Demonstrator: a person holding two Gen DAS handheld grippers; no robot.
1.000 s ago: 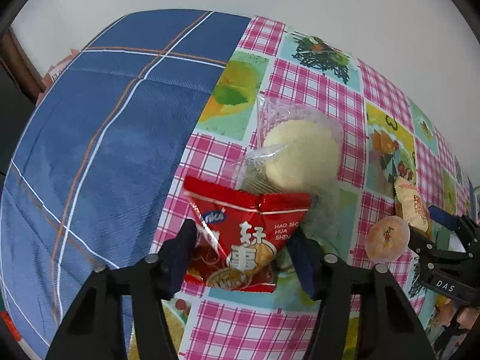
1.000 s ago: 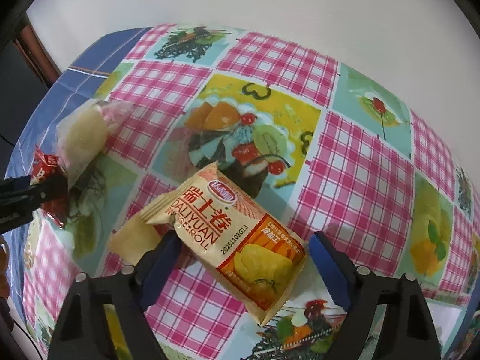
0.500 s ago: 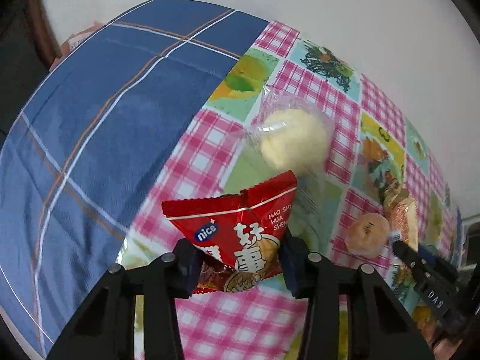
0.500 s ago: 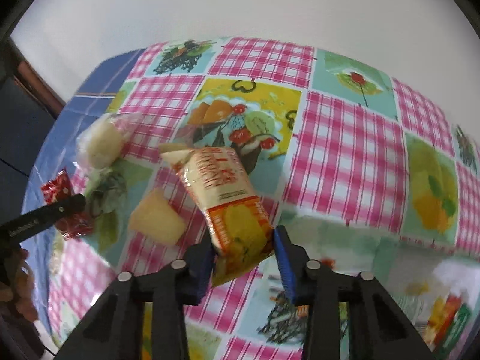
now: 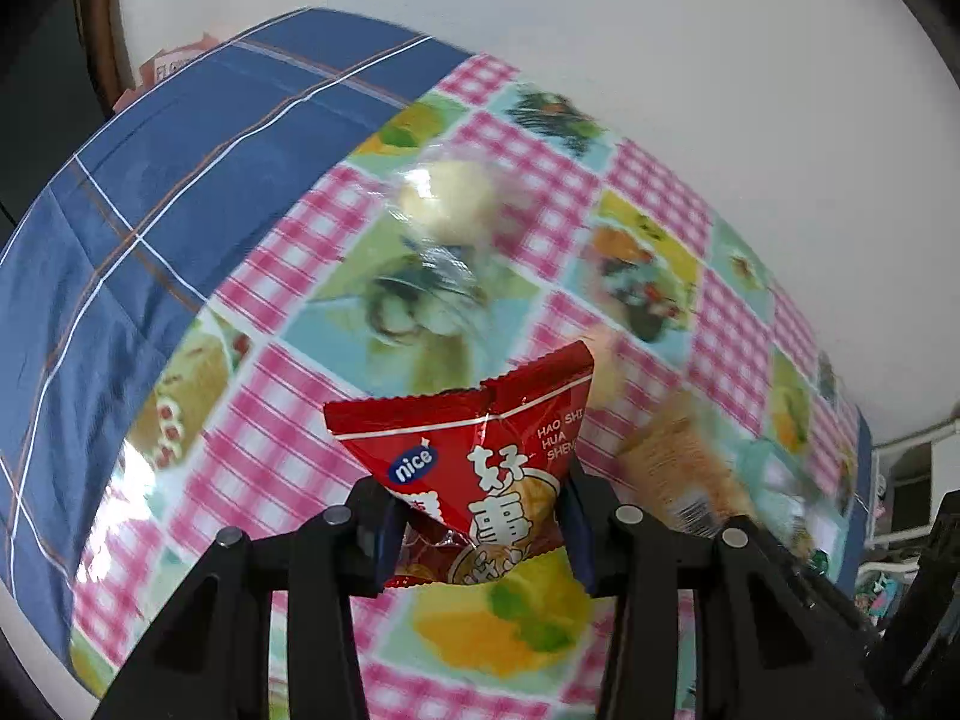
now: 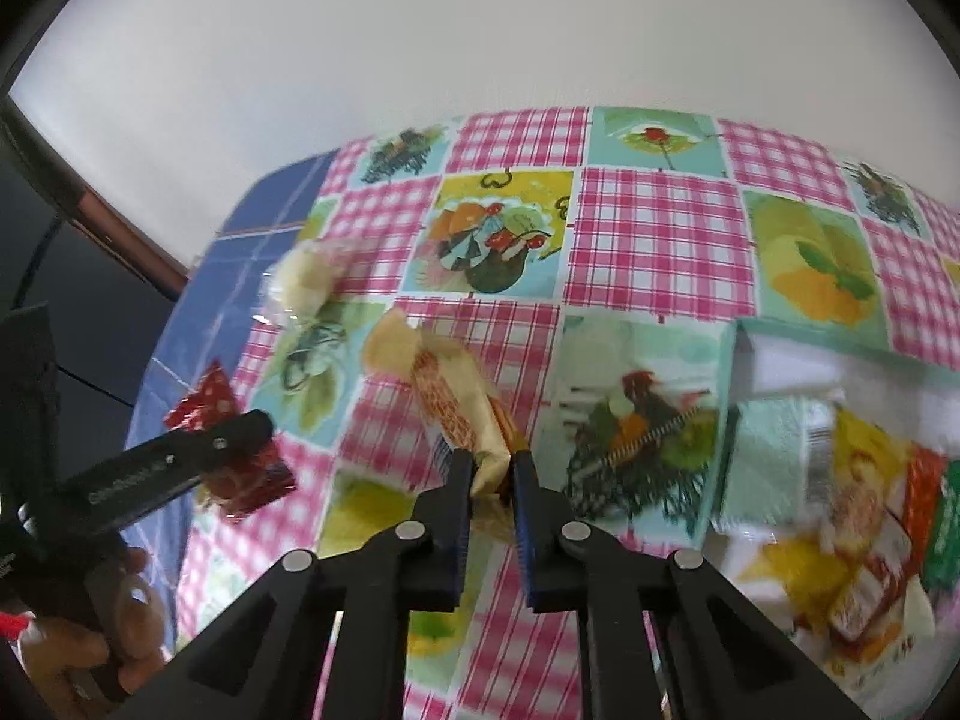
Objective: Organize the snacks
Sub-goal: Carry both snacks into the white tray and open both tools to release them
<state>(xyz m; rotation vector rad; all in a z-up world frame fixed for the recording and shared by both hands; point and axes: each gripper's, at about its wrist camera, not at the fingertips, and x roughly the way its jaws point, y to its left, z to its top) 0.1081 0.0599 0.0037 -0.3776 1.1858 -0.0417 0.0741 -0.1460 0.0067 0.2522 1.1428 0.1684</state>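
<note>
My left gripper (image 5: pixel 477 531) is shut on a red snack packet (image 5: pixel 480 468), held above the patterned tablecloth (image 5: pixel 300 276). From the right wrist view that same red packet (image 6: pixel 240 462) and the left gripper (image 6: pixel 240 438) show at the left. My right gripper (image 6: pixel 491 474) is shut on the lower end of a yellow-orange roll packet (image 6: pixel 462 408), lifted off the cloth. A round pale bun in clear wrap (image 6: pixel 303 282) and a small pale wrapped snack (image 6: pixel 387 348) lie on the cloth behind it. The bun (image 5: pixel 444 204) appears blurred in the left wrist view.
A pale green tray (image 6: pixel 774 432) at the right holds several coloured snack packets (image 6: pixel 870 528). A blue checked cloth (image 5: pixel 150 180) covers the left end of the table. A white wall stands behind. A person's hand (image 6: pixel 90 648) holds the left gripper.
Both grippers have closed on their packets and lifted them. The left one moved right with the red packet; the right one swung toward the tray with the roll packet.
</note>
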